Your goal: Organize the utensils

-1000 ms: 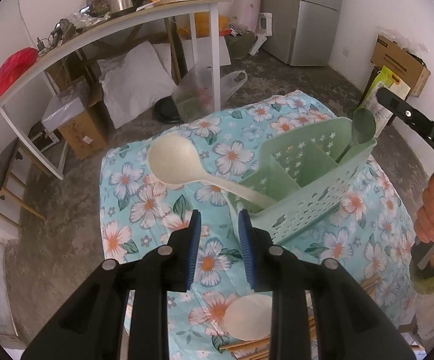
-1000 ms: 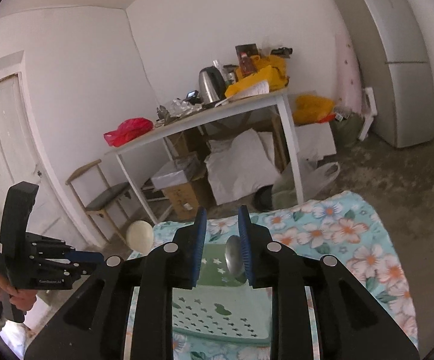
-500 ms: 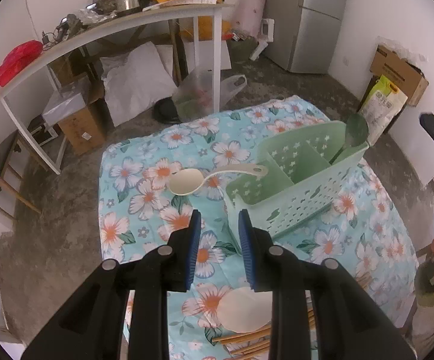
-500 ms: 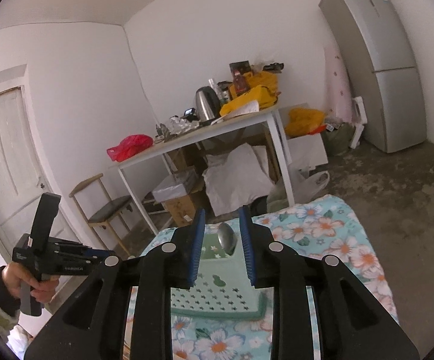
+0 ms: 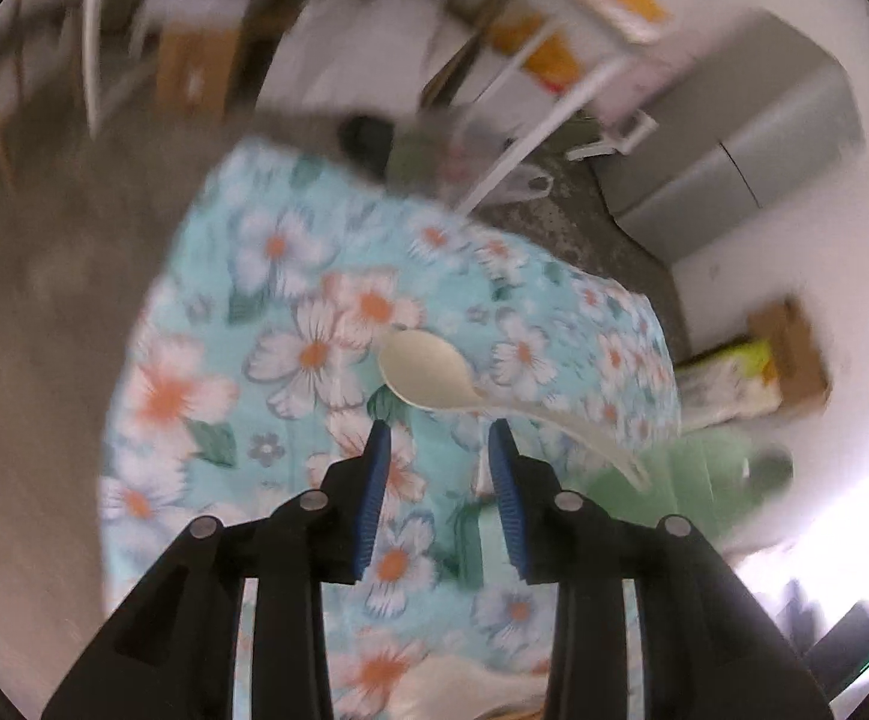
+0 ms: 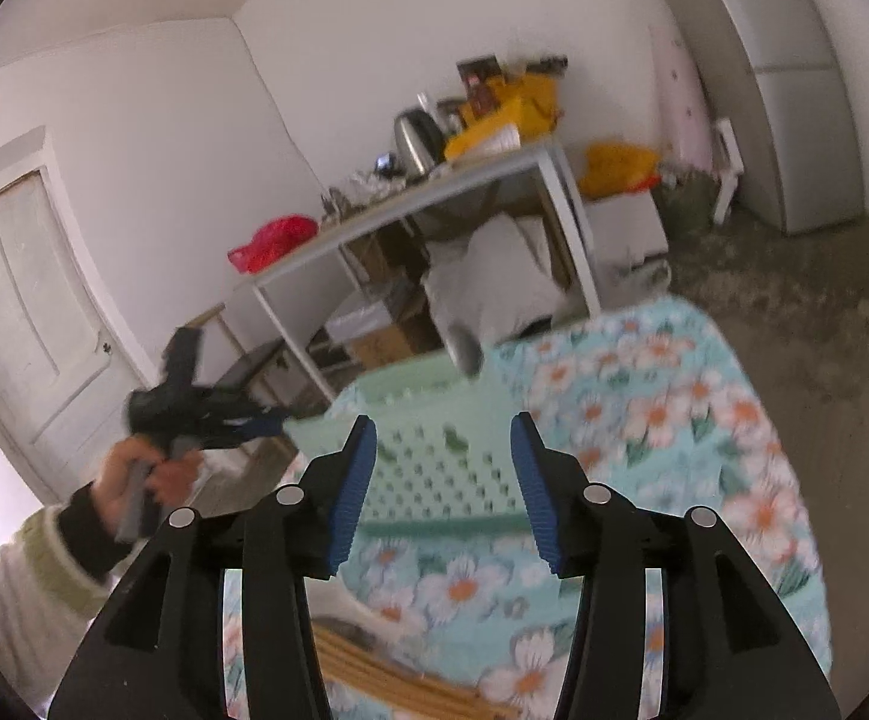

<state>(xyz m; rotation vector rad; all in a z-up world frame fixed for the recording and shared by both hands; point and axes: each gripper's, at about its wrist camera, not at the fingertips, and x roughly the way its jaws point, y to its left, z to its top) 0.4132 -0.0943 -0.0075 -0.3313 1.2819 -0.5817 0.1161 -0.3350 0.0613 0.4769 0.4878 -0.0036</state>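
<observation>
In the blurred left wrist view a cream plastic ladle leans with its bowl over the floral tablecloth and its handle in the green caddy. My left gripper is open and empty just below the ladle's bowl. In the right wrist view the green perforated caddy stands on the cloth with a grey-green spoon upright in it. My right gripper is open and empty in front of the caddy. The left gripper shows at the left there.
Wooden chopsticks lie on the cloth near the front edge. A white work table with a kettle and bags stands behind. A fridge is at the right. Bare concrete floor surrounds the clothed table.
My left gripper swung left and tilted, so the ladle now sits just past its fingertips. My right gripper opened wider and dropped closer to the caddy.
</observation>
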